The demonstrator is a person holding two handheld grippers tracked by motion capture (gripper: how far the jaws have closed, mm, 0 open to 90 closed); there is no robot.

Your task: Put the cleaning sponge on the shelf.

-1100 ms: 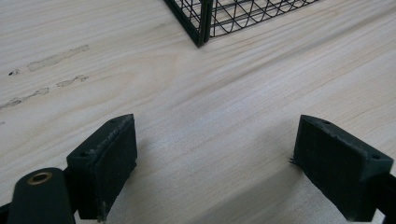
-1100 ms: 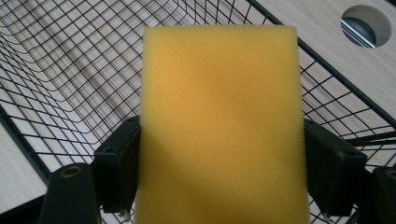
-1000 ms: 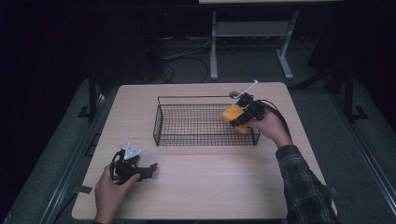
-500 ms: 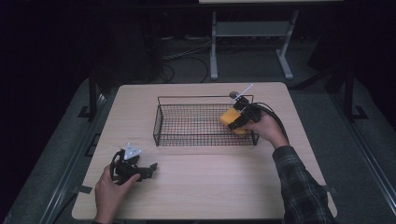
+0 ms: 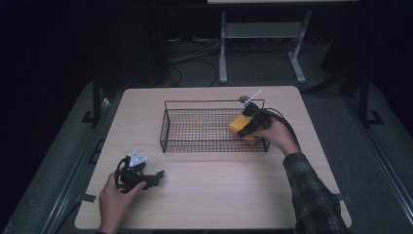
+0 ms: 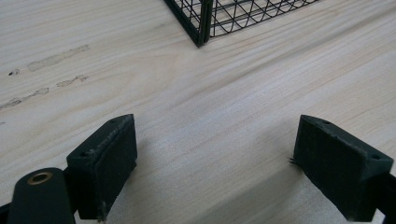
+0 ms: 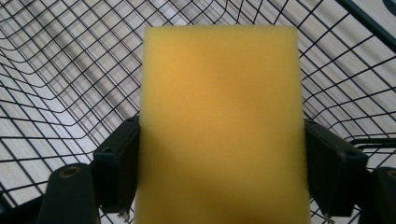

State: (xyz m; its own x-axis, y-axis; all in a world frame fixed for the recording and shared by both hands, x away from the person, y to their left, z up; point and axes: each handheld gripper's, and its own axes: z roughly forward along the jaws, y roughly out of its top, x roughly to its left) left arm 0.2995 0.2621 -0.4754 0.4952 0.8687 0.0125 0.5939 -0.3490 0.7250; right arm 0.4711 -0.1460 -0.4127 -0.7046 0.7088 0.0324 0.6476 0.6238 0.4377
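A yellow sponge (image 7: 219,121) sits between the two black jaws of my right gripper (image 7: 222,172), which press on its sides, and it hangs over the mesh floor of a black wire basket (image 7: 56,74). In the high view the sponge (image 5: 239,125) and right gripper (image 5: 246,129) are at the right end of the basket (image 5: 168,127), inside its rim. My left gripper (image 5: 155,176) rests low over the bare table near the front left corner. In its own view, the left gripper (image 6: 215,170) holds its jaws wide apart with nothing between them.
The wooden table (image 5: 214,195) has bare room in front of the basket and at its left. A corner of the basket (image 6: 201,23) stands ahead of the left gripper. A white stand (image 5: 224,44) and cables lie on the dark floor beyond the table.
The right hand has shifted slightly with the sponge at the basket's right end. The left hand has not moved.
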